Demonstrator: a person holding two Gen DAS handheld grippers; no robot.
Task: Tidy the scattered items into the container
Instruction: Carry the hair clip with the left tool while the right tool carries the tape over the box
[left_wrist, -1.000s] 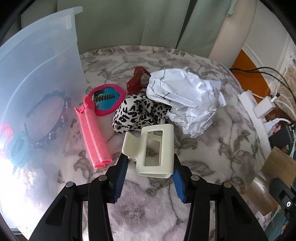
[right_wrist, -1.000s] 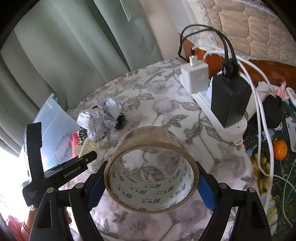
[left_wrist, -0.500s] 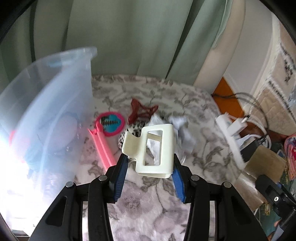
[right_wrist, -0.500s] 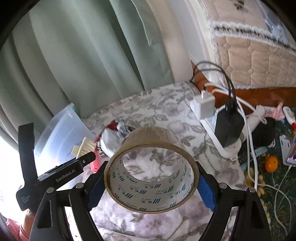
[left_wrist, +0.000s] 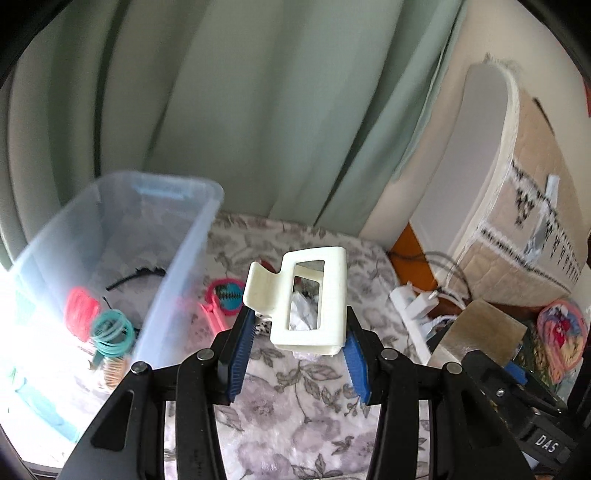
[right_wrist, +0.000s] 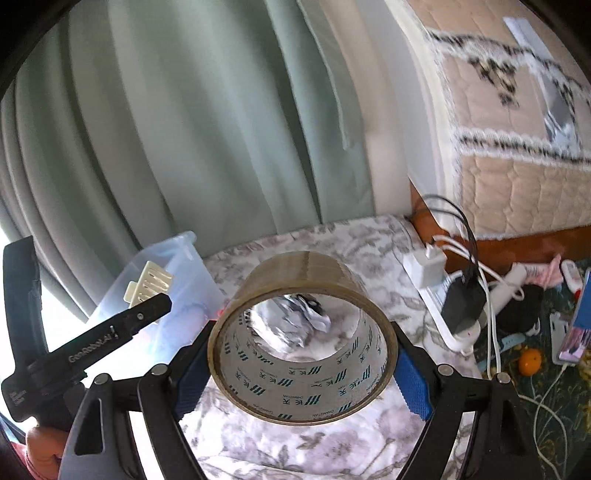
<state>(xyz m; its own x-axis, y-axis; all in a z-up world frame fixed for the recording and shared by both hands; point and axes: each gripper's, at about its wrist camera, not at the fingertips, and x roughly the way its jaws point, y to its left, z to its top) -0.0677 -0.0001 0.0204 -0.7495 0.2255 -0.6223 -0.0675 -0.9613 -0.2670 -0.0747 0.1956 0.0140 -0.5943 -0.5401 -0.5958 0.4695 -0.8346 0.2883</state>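
My left gripper (left_wrist: 297, 341) is shut on a cream hair claw clip (left_wrist: 306, 299), held in the air to the right of the clear plastic container (left_wrist: 177, 266). Hair ties and a black headband lie inside that bin. A pink roller (left_wrist: 212, 314) and a pink mirror (left_wrist: 225, 291) rest on the floral cloth beside its wall. My right gripper (right_wrist: 301, 373) is shut on a roll of brown tape (right_wrist: 306, 284), raised over the cloth. Through the roll I see crumpled white paper (right_wrist: 291, 325). In the right wrist view the left gripper (right_wrist: 147, 306) carries the clip (right_wrist: 149, 284) beside the container (right_wrist: 177, 254).
A white power strip (right_wrist: 439, 306) with chargers and cables lies at the cloth's right edge. Green curtains (left_wrist: 240, 110) hang behind. A mattress (right_wrist: 509, 147) leans at the right. An orange (right_wrist: 530, 362) and a phone (right_wrist: 576, 332) lie on the floor.
Both grippers have risen with their loads, so the cloth and its items look smaller and lower. The container's open top has come into the left view.
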